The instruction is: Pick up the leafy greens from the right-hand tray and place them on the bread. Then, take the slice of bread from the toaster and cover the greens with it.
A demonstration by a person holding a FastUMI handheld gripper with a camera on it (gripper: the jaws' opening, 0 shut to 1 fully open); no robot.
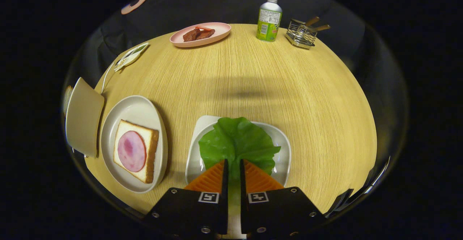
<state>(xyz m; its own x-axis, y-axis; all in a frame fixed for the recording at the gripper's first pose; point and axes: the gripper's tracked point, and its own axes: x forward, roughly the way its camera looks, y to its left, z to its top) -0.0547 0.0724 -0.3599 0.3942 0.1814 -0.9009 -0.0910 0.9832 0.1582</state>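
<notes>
A green lettuce leaf point(237, 140) lies over the white tray point(284, 149) just ahead of my fingers. My gripper point(234, 161) is shut on the leaf's near edge, and the green runs down the narrow gap between both fingers. Left of the tray, a white oval plate point(135, 108) holds a slice of bread point(152, 149) topped with a round pink ham slice point(131, 150). Further left stands the cream toaster point(84, 117); a brown crust edge point(67, 97) shows at its far side.
The round wooden table point(253, 77) stretches beyond the tray. At its far edge stand a pink plate with meat point(200, 34), a green-labelled bottle point(269, 19) and a wire holder with utensils point(302, 34). A small packet point(132, 55) lies at the far left.
</notes>
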